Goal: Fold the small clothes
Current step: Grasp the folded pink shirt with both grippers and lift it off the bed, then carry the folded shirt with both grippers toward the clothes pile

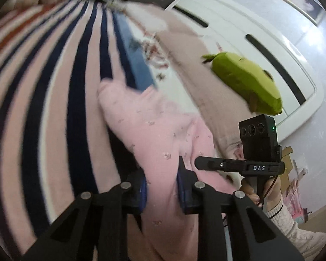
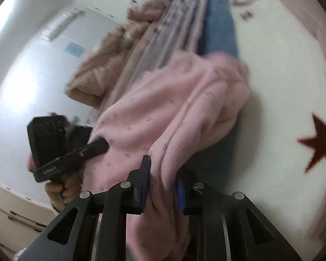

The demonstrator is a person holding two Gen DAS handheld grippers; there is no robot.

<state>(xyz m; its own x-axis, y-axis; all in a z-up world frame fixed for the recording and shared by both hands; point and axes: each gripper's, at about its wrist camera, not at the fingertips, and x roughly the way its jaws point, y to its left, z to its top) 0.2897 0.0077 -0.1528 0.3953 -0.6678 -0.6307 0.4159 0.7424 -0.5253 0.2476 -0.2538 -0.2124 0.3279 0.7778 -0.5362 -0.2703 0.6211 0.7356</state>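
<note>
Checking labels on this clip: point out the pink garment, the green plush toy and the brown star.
pink garment (image 1: pixel 160 134), left wrist view, middle of fabric.
green plush toy (image 1: pixel 245 80), left wrist view, its body.
brown star (image 2: pixel 319 141), right wrist view, its centre.

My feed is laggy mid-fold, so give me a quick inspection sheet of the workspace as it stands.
Surface: bed with striped blanket and white star-print cover.
Job's things: pink garment, lifted and bunched, held at two spots.
Clutter: green plush toy by the white headboard; tan fleece heap; blue cloth under the garment.
Grippers: left gripper shut on pink garment; right gripper shut on pink garment.
Cables: thin lead below the right gripper's handle.
Surroundings: framed picture, white cabinets; views blurred.
</note>
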